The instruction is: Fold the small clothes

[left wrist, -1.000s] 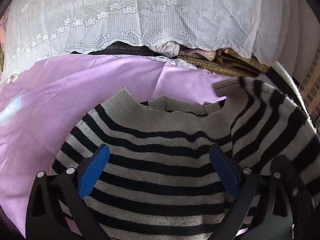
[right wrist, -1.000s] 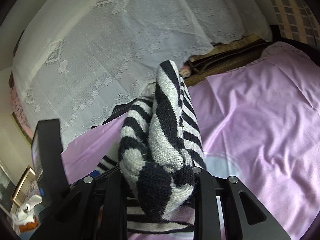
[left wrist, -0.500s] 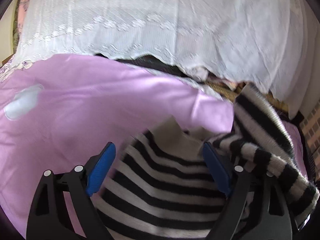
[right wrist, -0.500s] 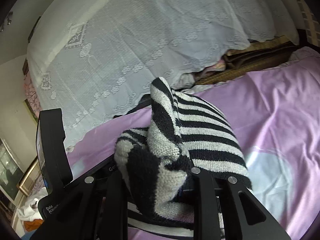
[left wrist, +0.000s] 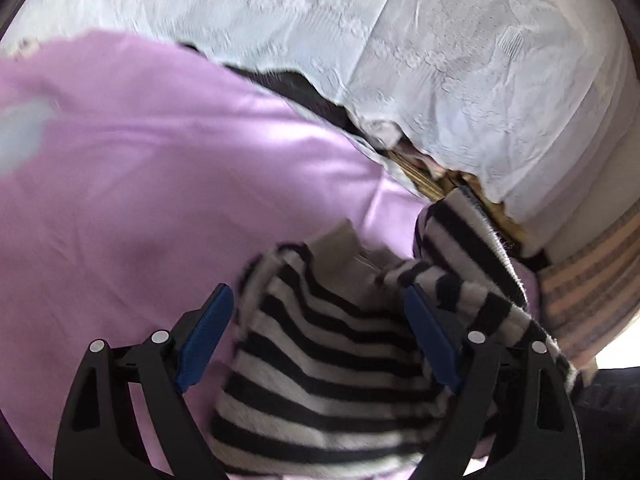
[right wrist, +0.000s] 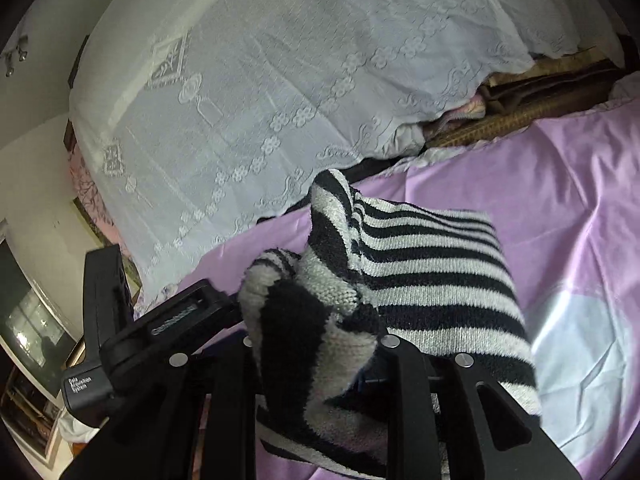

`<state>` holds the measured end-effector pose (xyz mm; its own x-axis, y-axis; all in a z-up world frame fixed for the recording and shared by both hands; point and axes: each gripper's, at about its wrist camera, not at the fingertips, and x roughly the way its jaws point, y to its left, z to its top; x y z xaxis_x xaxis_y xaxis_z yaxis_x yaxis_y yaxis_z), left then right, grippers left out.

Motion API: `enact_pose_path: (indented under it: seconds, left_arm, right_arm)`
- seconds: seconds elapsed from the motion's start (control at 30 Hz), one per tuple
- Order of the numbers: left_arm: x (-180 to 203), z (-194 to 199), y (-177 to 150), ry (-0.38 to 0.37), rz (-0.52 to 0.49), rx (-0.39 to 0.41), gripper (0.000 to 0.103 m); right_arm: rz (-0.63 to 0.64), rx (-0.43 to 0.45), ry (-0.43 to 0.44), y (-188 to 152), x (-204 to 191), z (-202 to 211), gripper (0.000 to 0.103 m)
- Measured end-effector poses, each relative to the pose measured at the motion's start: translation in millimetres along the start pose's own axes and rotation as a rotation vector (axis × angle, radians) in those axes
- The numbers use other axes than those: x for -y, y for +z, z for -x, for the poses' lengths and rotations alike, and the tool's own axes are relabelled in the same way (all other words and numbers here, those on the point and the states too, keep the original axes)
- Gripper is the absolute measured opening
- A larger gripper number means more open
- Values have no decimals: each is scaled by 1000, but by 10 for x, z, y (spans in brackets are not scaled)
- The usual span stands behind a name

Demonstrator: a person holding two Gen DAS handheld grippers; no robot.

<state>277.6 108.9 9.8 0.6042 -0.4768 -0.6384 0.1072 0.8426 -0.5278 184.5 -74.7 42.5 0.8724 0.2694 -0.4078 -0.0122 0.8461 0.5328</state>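
A small black-and-white striped knit sweater [left wrist: 328, 360] lies on the pink bedsheet [left wrist: 140, 184]. My left gripper [left wrist: 320, 328] is open, its blue-padded fingers [left wrist: 204, 332] on either side of the sweater's body, just above it. My right gripper [right wrist: 316, 344] is shut on a bunched part of the sweater [right wrist: 328, 320] and holds it lifted, with striped fabric [right wrist: 432, 276] draping to the right. The same lifted part shows at the right in the left wrist view [left wrist: 472, 256]. The right fingertips are hidden by the knit.
A white lace cover [right wrist: 280, 80] drapes over a pile at the back of the bed, also in the left wrist view [left wrist: 440, 60]. Brown and woven items [right wrist: 540, 96] lie under its edge. The left gripper's black body [right wrist: 132, 320] shows at left.
The right gripper has carried the held sweater part across, so the fabric now drapes down to the right. The left view has swung left and the sweater looks more bunched.
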Motion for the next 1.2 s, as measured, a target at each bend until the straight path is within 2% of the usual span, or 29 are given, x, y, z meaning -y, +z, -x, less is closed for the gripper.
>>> enact_pose_path:
  seconds: [0.23, 0.4, 0.5, 0.57, 0.63, 0.67, 0.7, 0.8, 0.87, 1.0, 1.1, 1.2]
  left_arm:
    - [234, -236, -100, -177, 65, -213, 85]
    - [268, -611, -9, -230, 189, -277, 84]
    - [403, -750, 123, -264, 172, -278, 84]
    - [433, -849, 171, -331, 183, -297, 84]
    - [369, -935, 193, -417, 239, -316, 84]
    - [336, -934, 209, -422, 241, -311, 84]
    - [319, -921, 218, -410, 230, -300, 84]
    - [220, -776, 257, -288, 141, -201, 84]
    - [59, -681, 279, -192, 113, -139, 84]
    - [-336, -635, 234, -34, 92, -115, 84]
    - [-553, -580, 168, -46, 123, -123, 84]
    - [-674, -442, 154, -64, 142, -98, 84]
  right_arm:
    - [7, -11, -1, -41, 68, 102, 23]
    - [19, 9, -30, -64, 109, 162, 23]
    - [28, 31, -54, -75, 103, 177, 23]
    - [47, 46, -69, -82, 85, 185, 23]
    - [57, 49, -70, -94, 64, 175, 23]
    - [65, 39, -67, -110, 45, 138, 23]
    - [74, 26, -65, -133, 17, 86, 23]
    - [112, -23, -58, -238, -109, -146, 23]
    - [174, -106, -67, -373, -244, -414, 24]
    - [272, -205, -94, -598, -411, -703, 24]
    - [315, -230, -104, -680, -458, -750, 24]
    - [359, -244, -119, -741, -509, -786, 24]
